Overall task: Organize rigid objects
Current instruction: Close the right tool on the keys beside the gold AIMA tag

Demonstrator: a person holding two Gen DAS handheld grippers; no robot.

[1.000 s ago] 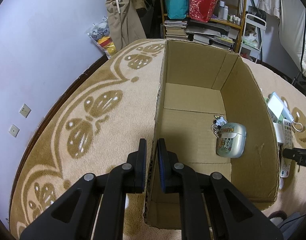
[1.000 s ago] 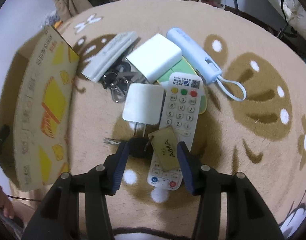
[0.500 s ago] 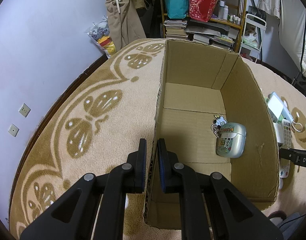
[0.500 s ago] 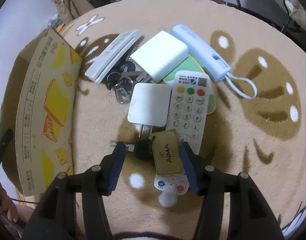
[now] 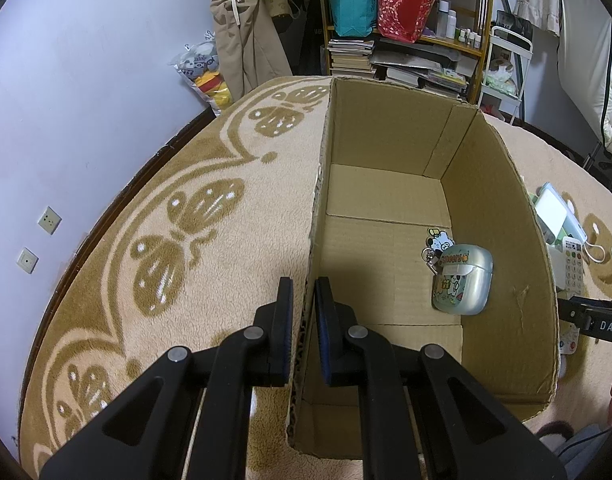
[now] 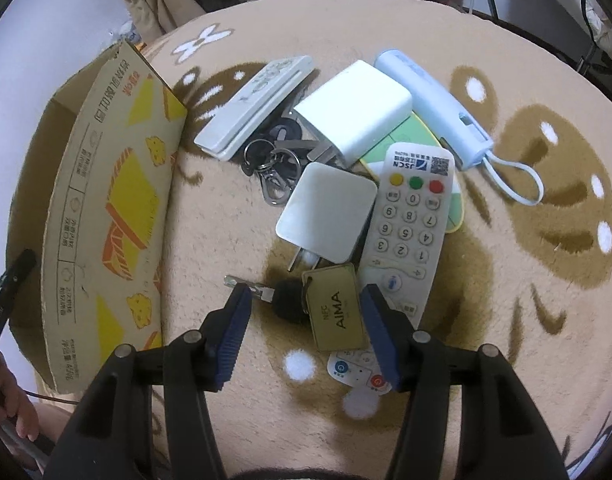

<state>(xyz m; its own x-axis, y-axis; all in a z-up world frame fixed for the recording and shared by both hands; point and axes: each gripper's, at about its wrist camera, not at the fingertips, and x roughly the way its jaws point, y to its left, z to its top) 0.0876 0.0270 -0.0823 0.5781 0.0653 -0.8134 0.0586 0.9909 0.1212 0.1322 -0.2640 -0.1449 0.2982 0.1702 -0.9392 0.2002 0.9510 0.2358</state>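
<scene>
While your left gripper [image 5: 303,292] pinches the cardboard box [image 5: 518,280] wall, your right gripper [image 6: 303,304] hovers half-open and empty, straddling the key [image 6: 281,298] with gold tag on the rug; next, likely lower and close.

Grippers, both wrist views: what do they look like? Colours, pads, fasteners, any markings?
Left gripper and right gripper match: matte black angular linkage arms with triangular cut-outs, round silver pivot pins, and flat fingers faced with ribbed dark blue pads. White lettering reading "DAS" shows on the right gripper's black body at the left view's edge. No cable shows on the grippers themselves.
</scene>
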